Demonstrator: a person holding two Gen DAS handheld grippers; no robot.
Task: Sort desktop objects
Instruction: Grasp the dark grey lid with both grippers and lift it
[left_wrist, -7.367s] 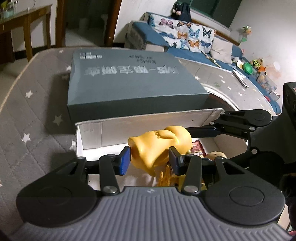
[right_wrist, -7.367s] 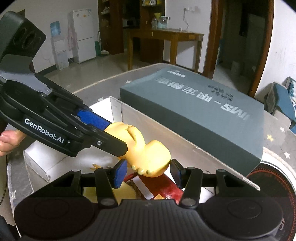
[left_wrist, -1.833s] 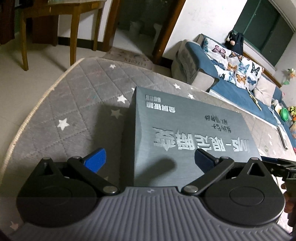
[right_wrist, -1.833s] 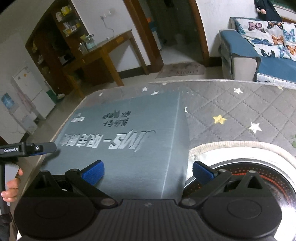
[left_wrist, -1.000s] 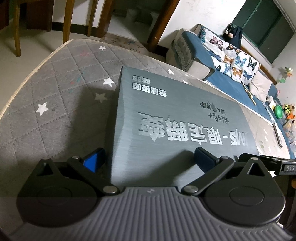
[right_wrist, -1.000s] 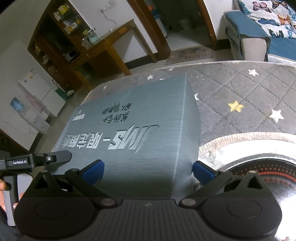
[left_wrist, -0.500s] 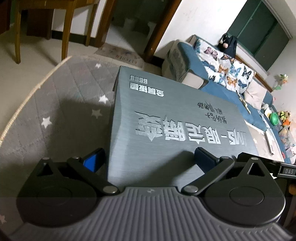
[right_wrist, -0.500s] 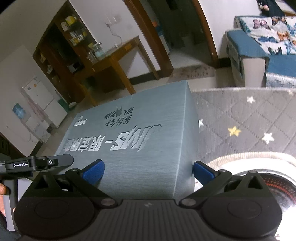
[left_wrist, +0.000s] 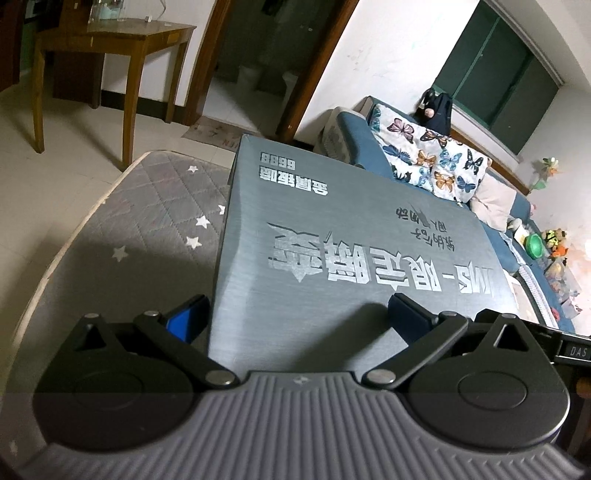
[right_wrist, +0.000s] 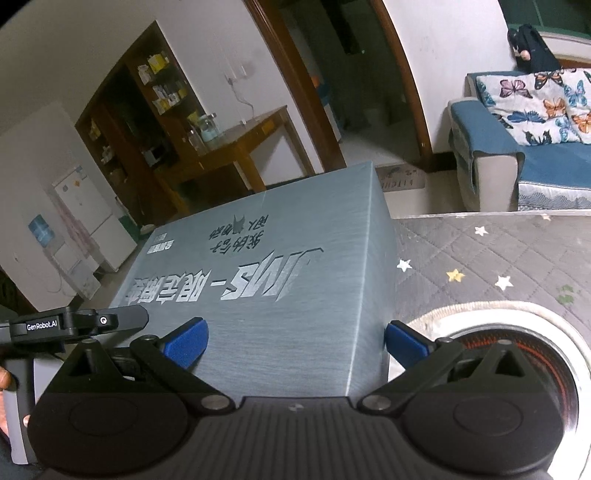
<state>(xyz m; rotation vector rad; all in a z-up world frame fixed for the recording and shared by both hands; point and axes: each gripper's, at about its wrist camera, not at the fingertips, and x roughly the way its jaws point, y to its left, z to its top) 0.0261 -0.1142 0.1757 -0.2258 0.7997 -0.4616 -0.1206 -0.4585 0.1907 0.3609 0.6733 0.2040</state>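
Grey lid (left_wrist: 354, 236) — between spread fingers (left_wrist: 188, 319)

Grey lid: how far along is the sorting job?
Done: no loose objects show on the starred mat. In hand: the grey lid sits between the open left tool and right tool. Left: probably placing it; its box is out of view.

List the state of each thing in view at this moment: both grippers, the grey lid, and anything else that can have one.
Left gripper: jaws spread wide, straddling the near left corner of the lid.
Right gripper: jaws spread wide, straddling the near right corner of the lid.
Grey box lid: printed side up, tilted, far end raised off the tabletop.
Quilted star table cover: lying flat, partly shadowed by the lid.
Round burner: uncovered; whether lit cannot be told.
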